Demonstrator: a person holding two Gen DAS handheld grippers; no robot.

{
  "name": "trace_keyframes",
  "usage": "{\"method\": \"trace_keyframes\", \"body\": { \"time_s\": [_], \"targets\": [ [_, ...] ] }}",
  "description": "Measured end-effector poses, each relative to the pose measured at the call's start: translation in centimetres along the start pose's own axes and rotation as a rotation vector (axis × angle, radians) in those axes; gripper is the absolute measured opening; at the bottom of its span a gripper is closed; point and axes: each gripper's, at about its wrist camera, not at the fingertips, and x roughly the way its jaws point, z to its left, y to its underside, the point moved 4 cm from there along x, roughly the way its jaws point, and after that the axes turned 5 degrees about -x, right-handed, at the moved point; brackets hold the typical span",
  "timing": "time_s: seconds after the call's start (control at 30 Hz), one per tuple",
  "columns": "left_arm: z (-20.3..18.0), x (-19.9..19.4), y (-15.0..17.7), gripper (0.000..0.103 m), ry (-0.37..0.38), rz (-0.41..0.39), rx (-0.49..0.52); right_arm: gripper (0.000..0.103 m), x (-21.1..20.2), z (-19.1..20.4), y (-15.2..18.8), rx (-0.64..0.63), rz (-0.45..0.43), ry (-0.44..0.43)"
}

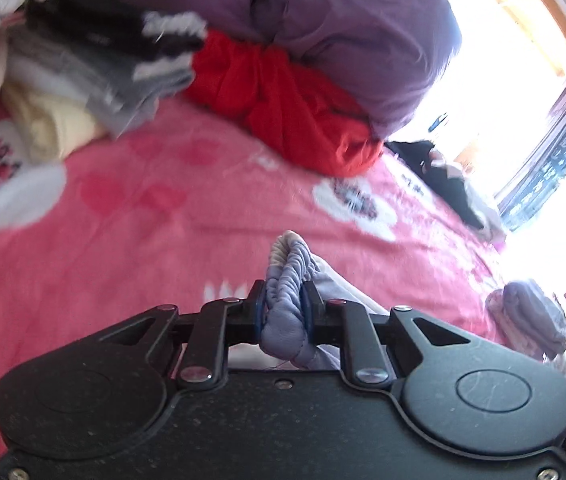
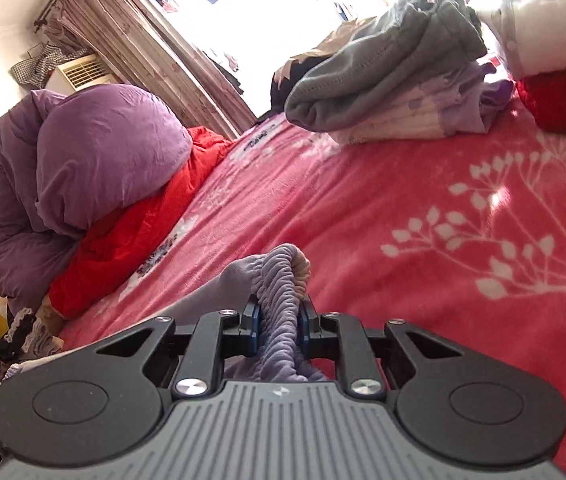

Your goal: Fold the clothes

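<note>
Left gripper (image 1: 285,312): you have it pinched on the gathered elastic edge of a lilac garment (image 1: 289,276), low centre of the left wrist view; the bunched cloth fills the jaws.
Right gripper (image 2: 279,326): pressed onto another stretch of that ribbed lilac edge (image 2: 279,276), low centre of its view.
Why held so: gripping the band at two points probably lets you lift and spread the piece flat before folding.
Garment's place: it hangs from both claws just above the pink floral blanket (image 1: 143,220).
Containers: none visible; the bed serves as the holder.
Piles: a grey top on lilac clothes (image 2: 383,68) at upper right of the right view; a purple duvet (image 1: 343,20) over a red garment (image 1: 283,108) at upper centre of the left view.
</note>
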Motion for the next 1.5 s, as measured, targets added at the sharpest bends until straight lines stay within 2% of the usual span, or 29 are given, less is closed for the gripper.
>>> {"method": "trace_keyframes", "body": {
  "time_s": [0.1,0.13,0.2,0.23,0.33,0.4,0.43,0.5,0.53,0.57,0.63,0.67,0.77,0.9,0.97,1.07,1.17,1.2,1.27,1.37,1.47,1.5],
  "targets": [
    [1.1,1.2,1.8,0.018,-0.086,0.059,0.04,0.02,-0.1,-0.3,0.8,-0.003,0.047,0.018],
    [1.2,1.8,2.3,0.022,-0.13,0.085,0.098,0.02,0.0,-0.4,1.1,-0.009,0.067,0.026],
    [1.1,2.3,3.1,0.041,-0.244,0.072,0.21,0.021,0.2,-0.6,1.8,-0.023,0.095,0.053],
    [1.0,2.0,3.2,0.052,-0.257,0.042,0.223,0.024,0.3,-0.8,2.1,-0.02,0.103,0.062],
    [1.4,1.5,2.6,0.056,-0.229,0.011,0.181,0.031,0.3,-1.3,2.4,0.004,0.105,0.068],
    [2.2,2.3,2.5,0.06,-0.198,0.056,0.143,0.035,0.2,-1.4,2.4,0.006,0.101,0.072],
    [2.5,2.8,2.7,0.06,-0.173,0.093,0.122,0.038,0.2,-1.5,2.4,0.001,0.102,0.077],
    [3.2,3.5,3.6,0.058,-0.124,0.156,0.068,0.038,0.3,-1.6,2.5,-0.001,0.104,0.082],
    [3.3,3.5,3.8,0.052,-0.125,0.162,0.056,0.038,0.5,-1.7,2.5,0.007,0.106,0.081],
    [3.5,3.5,3.8,0.04,-0.118,0.164,0.039,0.038,0.6,-1.8,2.5,0.013,0.108,0.081],
    [3.8,3.2,3.8,0.022,-0.082,0.164,-0.011,0.038,0.9,-1.9,2.6,0.011,0.109,0.084],
    [3.9,3.1,3.7,0.02,-0.053,0.157,-0.045,0.038,1.0,-1.8,2.7,0.007,0.108,0.085],
    [3.1,2.3,3.2,0.019,0.037,0.104,-0.066,0.035,1.2,-1.5,2.7,-0.021,0.098,0.092],
    [0.5,0.7,1.5,0.018,0.124,-0.024,0.008,0.023,0.6,-0.4,2.0,-0.076,0.04,0.08],
    [-0.6,0.3,0.0,0.018,0.168,-0.094,0.033,0.021,0.2,0.1,1.3,-0.071,-0.009,0.055],
    [-1.6,0.3,-2.8,0.018,0.228,-0.192,0.015,0.021,-0.2,0.8,0.0,-0.084,-0.068,0.031],
    [-2.1,0.7,-4.4,0.018,0.239,-0.224,0.012,0.021,-0.1,1.3,-1.0,-0.108,-0.113,0.027],
    [-2.1,0.8,-4.5,0.018,0.242,-0.218,0.006,0.021,0.0,1.3,-1.2,-0.106,-0.121,0.022],
    [-1.8,1.1,-4.0,0.018,0.205,-0.158,-0.003,0.021,0.3,1.1,-1.5,-0.093,-0.11,0.02],
    [-0.4,1.3,-1.6,0.018,0.141,0.005,-0.065,0.021,1.3,0.2,-1.0,-0.084,-0.044,0.053],
    [1.5,1.5,1.4,0.018,0.039,0.119,-0.097,0.021,2.0,-0.9,0.0,-0.047,0.013,0.068],
    [1.9,1.8,2.0,0.019,-0.01,0.138,-0.059,0.021,2.1,-1.1,0.1,-0.041,0.022,0.07]
  ]
}}
